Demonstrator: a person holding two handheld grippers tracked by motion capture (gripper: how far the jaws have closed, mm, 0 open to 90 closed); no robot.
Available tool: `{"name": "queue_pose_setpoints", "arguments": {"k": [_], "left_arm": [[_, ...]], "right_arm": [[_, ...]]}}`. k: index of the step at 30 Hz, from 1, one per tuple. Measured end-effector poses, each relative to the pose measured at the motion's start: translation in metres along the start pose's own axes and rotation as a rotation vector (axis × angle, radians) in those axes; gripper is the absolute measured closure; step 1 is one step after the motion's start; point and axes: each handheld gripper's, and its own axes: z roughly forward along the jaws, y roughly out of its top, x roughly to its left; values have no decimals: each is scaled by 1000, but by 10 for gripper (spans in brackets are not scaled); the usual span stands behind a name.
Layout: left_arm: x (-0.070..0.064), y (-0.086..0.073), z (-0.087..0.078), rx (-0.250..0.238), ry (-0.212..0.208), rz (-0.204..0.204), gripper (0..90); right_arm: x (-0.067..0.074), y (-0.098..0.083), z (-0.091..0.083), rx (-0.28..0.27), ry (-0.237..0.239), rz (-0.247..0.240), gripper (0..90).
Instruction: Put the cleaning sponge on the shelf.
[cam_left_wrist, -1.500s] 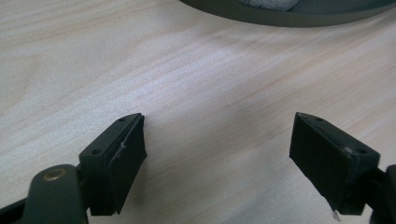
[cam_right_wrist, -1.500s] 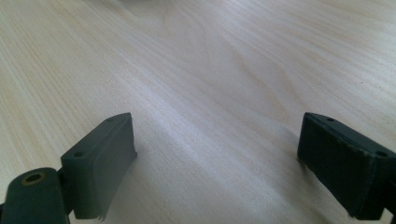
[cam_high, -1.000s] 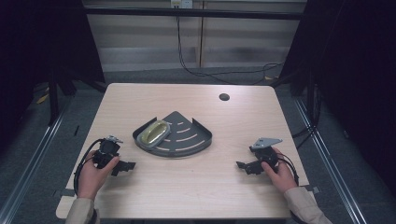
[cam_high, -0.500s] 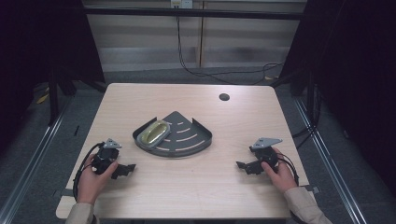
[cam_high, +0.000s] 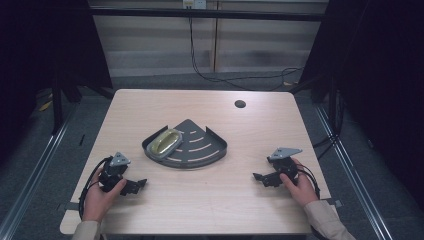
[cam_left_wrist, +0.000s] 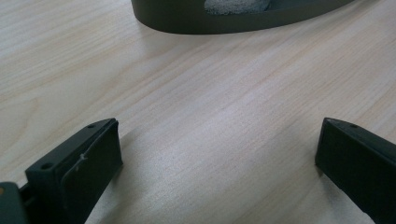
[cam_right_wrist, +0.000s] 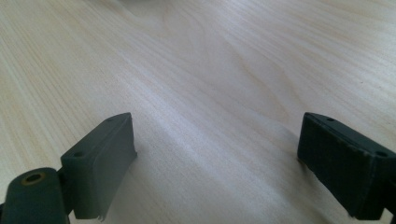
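Note:
A dark quarter-round slotted tray (cam_high: 200, 146) lies at the table's middle, with a yellow-green oval sponge (cam_high: 166, 142) in its left part. My left gripper (cam_high: 136, 186) rests low over the wood at the front left, short of the tray and pointing right. Its jaws have just been opening and now stand open with nothing but bare wood between them (cam_left_wrist: 217, 135). The tray's dark wall (cam_left_wrist: 233, 21) shows ahead of it. My right gripper (cam_high: 260, 177) sits at the front right, pointing left, open over bare wood (cam_right_wrist: 217, 126).
The light wooden table (cam_high: 200, 205) has a small round hole (cam_high: 240, 104) near its far right edge. Cables trail from both grippers toward the near edge. Dark floor and metal rails surround the table.
My left gripper has drawn back a little toward the table's near edge. The right gripper has kept still.

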Motion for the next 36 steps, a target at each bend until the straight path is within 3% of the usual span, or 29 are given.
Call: {"name": "queue_pose_setpoints", "arguments": {"k": [20, 36], "left_arm": [[-1, -6, 0, -49, 5, -8, 0], [0, -5, 0, -48, 9, 0, 0]], "right_arm": [[0, 0, 0, 0, 0, 0, 106], [0, 0, 0, 0, 0, 0, 105]]}}
